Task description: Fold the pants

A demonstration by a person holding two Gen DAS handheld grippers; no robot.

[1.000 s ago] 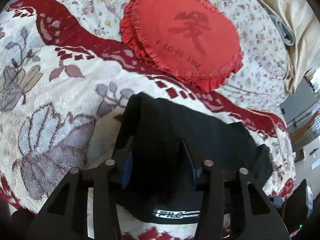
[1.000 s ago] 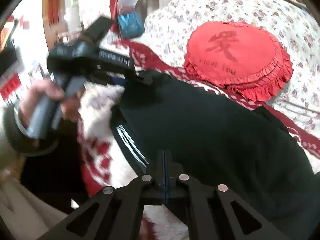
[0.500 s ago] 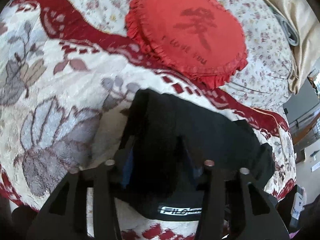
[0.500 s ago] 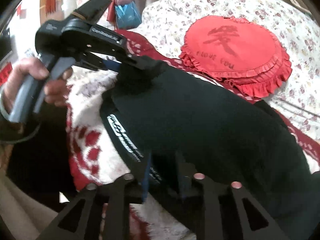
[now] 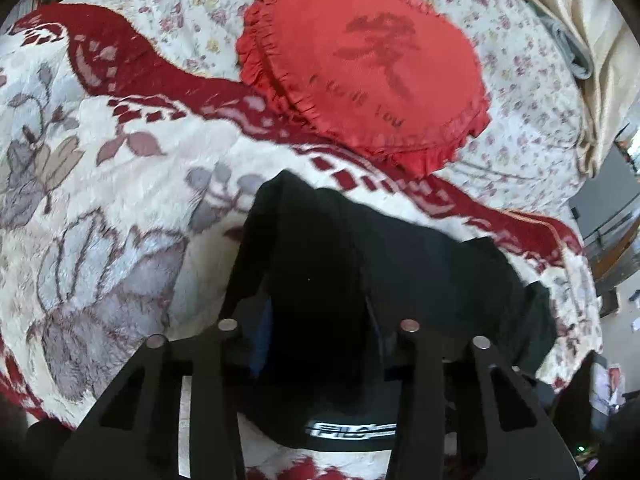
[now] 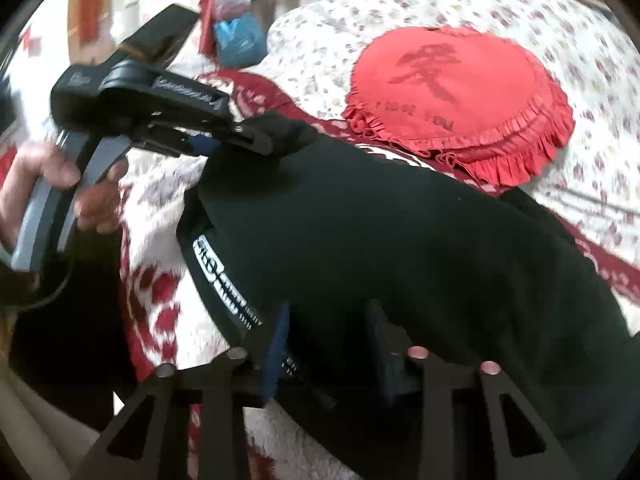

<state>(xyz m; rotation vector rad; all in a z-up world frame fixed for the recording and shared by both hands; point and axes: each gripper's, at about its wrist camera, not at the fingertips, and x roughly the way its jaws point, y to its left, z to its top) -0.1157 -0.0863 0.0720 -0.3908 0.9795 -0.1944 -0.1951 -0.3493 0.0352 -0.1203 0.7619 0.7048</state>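
Left wrist: left gripper jaws have just been closing, black pants fabric bunched between them, pinched. Right wrist: right gripper opened from shut a second ago; pants edge now between its fingers, grip uncertain. Fold lift looks imminent.

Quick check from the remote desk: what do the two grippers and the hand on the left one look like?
Both grippers are matte black, with triangular cut-outs in the finger frames and silver round pins. Blue pads line the inner faces of the fingers. Seen from the right wrist, the left gripper has a black body with small white lettering and a grey trigger handle. The hand on it shows a dark sleeve cuff.
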